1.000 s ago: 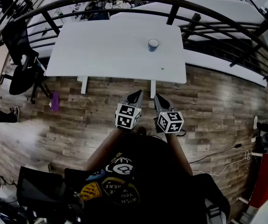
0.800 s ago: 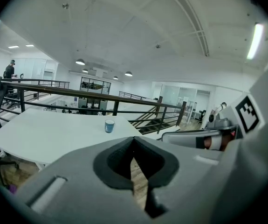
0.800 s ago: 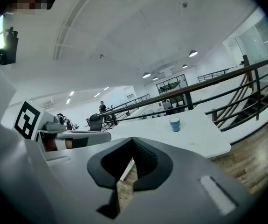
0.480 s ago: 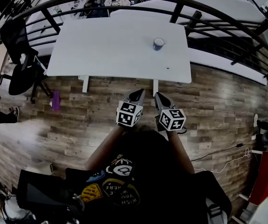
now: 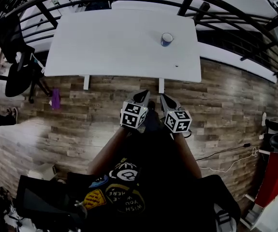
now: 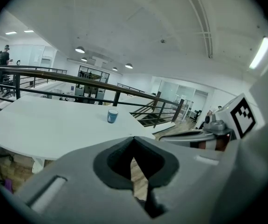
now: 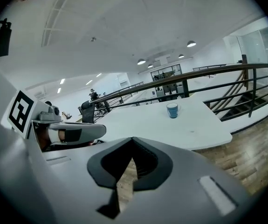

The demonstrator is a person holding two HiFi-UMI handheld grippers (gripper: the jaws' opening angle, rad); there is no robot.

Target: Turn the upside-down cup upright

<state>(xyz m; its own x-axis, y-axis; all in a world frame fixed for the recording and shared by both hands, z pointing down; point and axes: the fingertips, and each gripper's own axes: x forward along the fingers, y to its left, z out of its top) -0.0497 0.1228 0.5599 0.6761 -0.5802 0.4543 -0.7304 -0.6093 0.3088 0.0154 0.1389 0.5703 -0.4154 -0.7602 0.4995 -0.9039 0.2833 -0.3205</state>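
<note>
While left gripper and right gripper point closed, empty jaws at the cup far ahead on the counter, I should open one before reaching.

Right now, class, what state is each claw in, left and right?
Left claw: closed, holding nothing.
Right claw: closed, holding nothing.

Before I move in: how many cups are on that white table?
1. A blue cup stands on the white table, toward its far right corner. The whole tabletop shows in the head view, so none seems hidden.
</note>
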